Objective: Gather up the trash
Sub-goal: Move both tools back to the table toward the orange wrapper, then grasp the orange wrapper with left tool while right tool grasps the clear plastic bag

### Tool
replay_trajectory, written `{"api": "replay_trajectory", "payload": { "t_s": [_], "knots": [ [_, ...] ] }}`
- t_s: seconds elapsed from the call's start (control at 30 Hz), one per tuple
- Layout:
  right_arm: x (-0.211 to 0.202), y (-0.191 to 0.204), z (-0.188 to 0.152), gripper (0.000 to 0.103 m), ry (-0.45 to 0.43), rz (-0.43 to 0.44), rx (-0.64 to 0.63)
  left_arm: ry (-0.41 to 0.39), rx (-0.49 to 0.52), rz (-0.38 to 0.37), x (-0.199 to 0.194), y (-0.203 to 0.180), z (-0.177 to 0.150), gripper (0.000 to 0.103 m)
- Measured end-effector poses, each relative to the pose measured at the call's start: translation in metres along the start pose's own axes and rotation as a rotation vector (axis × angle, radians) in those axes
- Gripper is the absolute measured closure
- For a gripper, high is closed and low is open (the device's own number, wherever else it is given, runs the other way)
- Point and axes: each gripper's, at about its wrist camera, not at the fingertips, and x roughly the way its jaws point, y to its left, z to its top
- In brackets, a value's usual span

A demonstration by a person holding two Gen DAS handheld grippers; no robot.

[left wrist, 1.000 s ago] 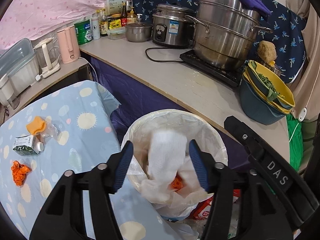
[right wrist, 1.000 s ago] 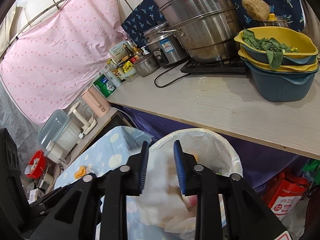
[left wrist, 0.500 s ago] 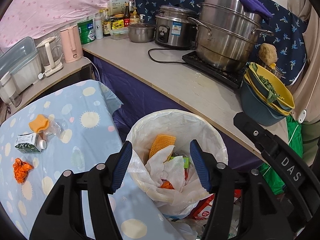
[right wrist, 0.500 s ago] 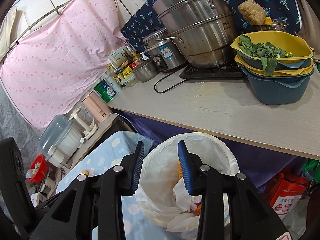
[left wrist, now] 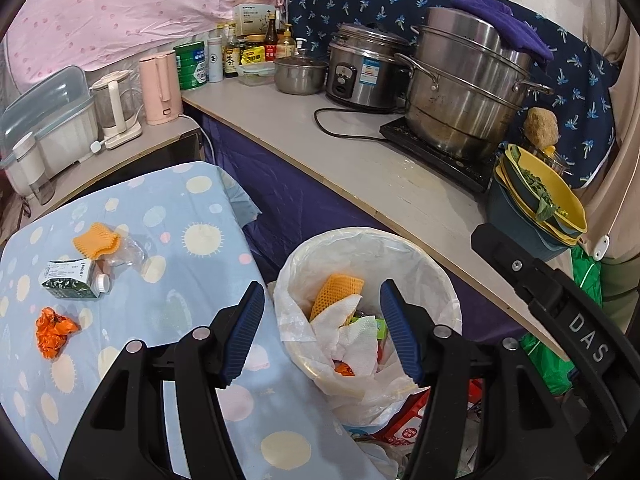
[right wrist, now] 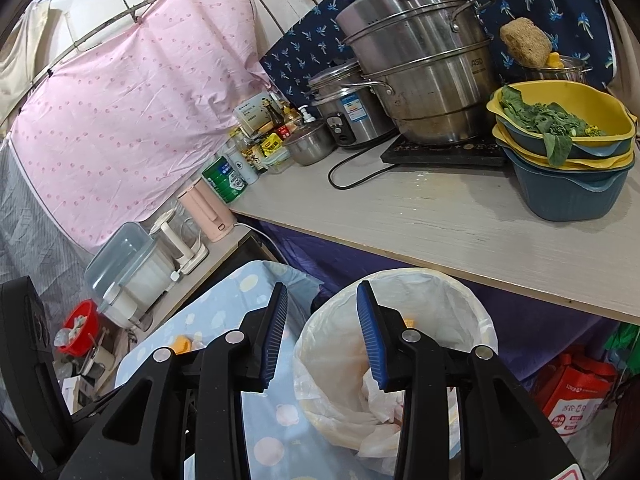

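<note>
Left gripper [left wrist: 322,332] hanging wide open, empty, over trash bin [left wrist: 440,276]; right gripper [right wrist: 322,334] gaping, empty, at bin rim. Orange wrapper [left wrist: 52,332], carton [left wrist: 70,274] sitting on table [left wrist: 192,208] left of bin.

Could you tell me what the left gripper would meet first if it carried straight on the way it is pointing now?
Most likely the white tissue piled in the lined trash bin. The left gripper is open and empty, aimed into the bin's mouth, though depth is hard to judge.
</note>
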Motion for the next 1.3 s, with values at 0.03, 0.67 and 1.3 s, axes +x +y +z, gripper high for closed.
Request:
{"api": "replay_trajectory", "payload": {
  "t_s": [0.03,0.67,1.3],
  "knots": [
    [0.0,0.003,0.0,0.067,0.001,0.003,-0.004,-0.001,-0.007,0.002,-0.002,0.004,0.0,0.046],
    [0.024,0.094,-0.03,0.045,0.05,0.069,-0.114,-0.039,-0.197,0.103,-0.03,0.117,-0.015,0.025],
    [0.093,0.181,-0.089,0.043,0.21,0.12,-0.216,0.025,-0.485,0.269,-0.031,0.287,-0.069,0.018]
  ]
}}
